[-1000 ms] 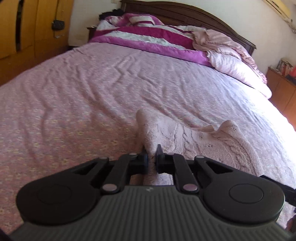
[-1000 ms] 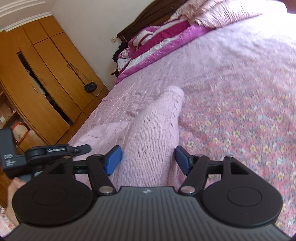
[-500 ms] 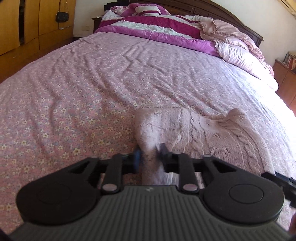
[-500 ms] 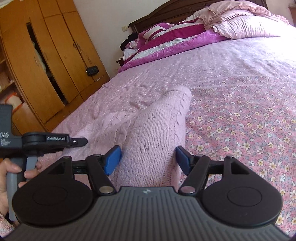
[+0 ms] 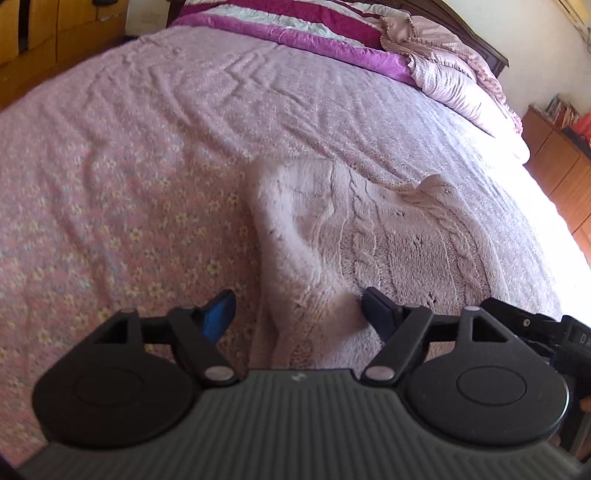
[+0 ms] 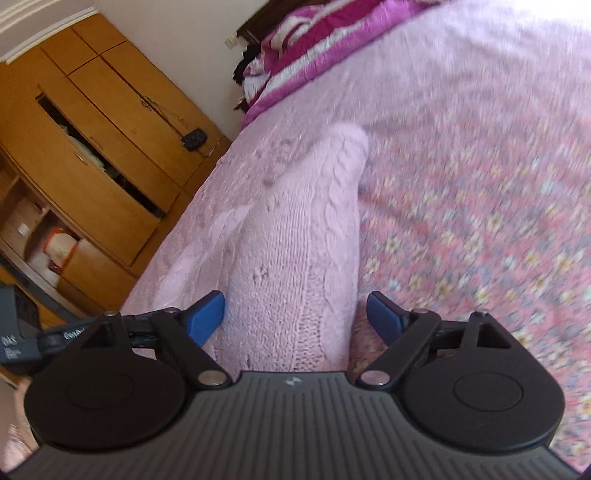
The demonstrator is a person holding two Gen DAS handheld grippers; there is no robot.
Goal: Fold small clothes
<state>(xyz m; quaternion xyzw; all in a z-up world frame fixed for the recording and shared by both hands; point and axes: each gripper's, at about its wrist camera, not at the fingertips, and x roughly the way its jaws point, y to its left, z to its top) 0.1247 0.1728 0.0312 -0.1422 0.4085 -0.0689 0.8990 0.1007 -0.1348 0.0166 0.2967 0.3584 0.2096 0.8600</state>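
Observation:
A small pale pink cable-knit sweater (image 5: pixel 388 240) lies on the flowered pink bedspread (image 5: pixel 129 206). Its left edge is raised in a fold that runs between the blue pads of my left gripper (image 5: pixel 299 314), which is open and holds nothing. In the right wrist view the sweater's folded edge (image 6: pixel 295 240) runs between the pads of my right gripper (image 6: pixel 295 317), which is also open and empty. The right gripper's body (image 5: pixel 535 328) shows at the right edge of the left wrist view.
A striped magenta quilt (image 5: pixel 295 26) and a pink pillow (image 5: pixel 454 81) lie at the head of the bed. A wooden wardrobe (image 6: pixel 92 147) stands on the left side, a wooden cabinet (image 5: pixel 561 166) on the right.
My left gripper was shut on the sweater's edge and has opened and let it go, tilting down toward the bed. The right gripper stayed open and shifted a little.

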